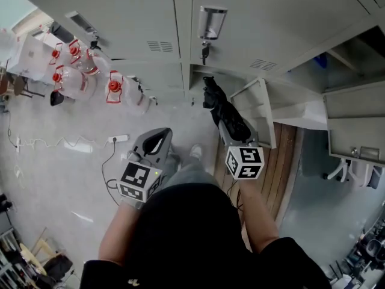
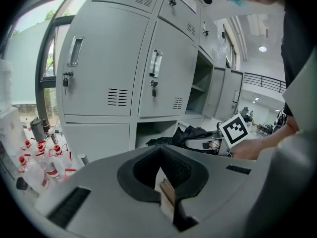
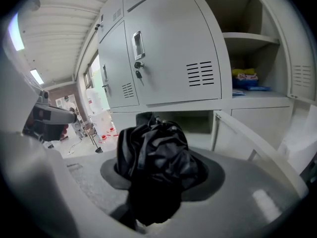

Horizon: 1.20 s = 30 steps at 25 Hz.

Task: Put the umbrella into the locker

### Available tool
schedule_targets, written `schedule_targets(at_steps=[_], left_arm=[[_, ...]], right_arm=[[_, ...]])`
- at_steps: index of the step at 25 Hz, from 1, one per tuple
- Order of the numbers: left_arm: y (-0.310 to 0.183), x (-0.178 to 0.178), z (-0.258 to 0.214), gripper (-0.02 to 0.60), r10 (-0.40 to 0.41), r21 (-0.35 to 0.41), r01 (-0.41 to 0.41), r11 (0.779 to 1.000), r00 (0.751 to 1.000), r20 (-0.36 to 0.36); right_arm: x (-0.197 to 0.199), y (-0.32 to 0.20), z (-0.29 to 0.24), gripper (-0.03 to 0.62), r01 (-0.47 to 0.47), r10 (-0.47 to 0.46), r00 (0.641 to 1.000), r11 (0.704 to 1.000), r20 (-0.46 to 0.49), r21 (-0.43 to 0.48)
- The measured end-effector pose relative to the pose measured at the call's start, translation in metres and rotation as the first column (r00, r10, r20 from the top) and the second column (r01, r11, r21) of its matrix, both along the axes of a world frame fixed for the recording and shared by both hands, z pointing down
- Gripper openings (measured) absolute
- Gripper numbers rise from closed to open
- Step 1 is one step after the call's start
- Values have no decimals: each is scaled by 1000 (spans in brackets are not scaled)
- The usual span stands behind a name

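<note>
A folded black umbrella [image 1: 225, 110] is clamped in my right gripper [image 1: 231, 131], its crumpled fabric [image 3: 153, 167] filling the space between the jaws in the right gripper view. The umbrella's far end points at the open bottom locker compartment [image 1: 201, 77], whose dark opening [image 3: 198, 120] lies just ahead. Its door [image 1: 258, 110] swings out to the right. My left gripper [image 1: 157, 136] hangs to the left over the floor, jaws together with nothing in them. In the left gripper view I see the umbrella [image 2: 190, 135] and the right gripper's marker cube [image 2: 234, 129] in front of the compartment [image 2: 153, 130].
Several water bottles with red caps [image 1: 78, 77] stand on the floor at the left, beside a power strip and its cable [image 1: 117, 138]. Keys hang in the lock [image 1: 205, 52] above the compartment. A taller open locker holds blue and yellow items [image 3: 245, 78] at the right.
</note>
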<state>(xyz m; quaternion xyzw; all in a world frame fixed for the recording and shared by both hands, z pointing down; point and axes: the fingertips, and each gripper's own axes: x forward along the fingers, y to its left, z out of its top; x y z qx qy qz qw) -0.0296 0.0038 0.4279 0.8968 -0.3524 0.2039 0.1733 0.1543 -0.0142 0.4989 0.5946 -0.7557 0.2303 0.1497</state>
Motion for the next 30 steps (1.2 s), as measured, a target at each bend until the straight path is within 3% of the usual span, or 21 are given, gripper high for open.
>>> schedule_targets(at_steps=[7, 21, 30], left_arm=[[-20, -5, 5, 12, 10, 16, -10, 1000, 1000, 2], [-31, -26, 40, 12, 67, -26, -66, 997, 997, 44], [-44, -42, 52, 12, 66, -50, -64, 997, 997, 49]], right_arm=[[0, -36, 16, 225, -25, 26, 999, 999, -37, 33], [-8, -101, 77, 230, -73, 77, 992, 996, -100, 44], [-17, -119, 117, 238, -68, 65, 984, 998, -165, -14]])
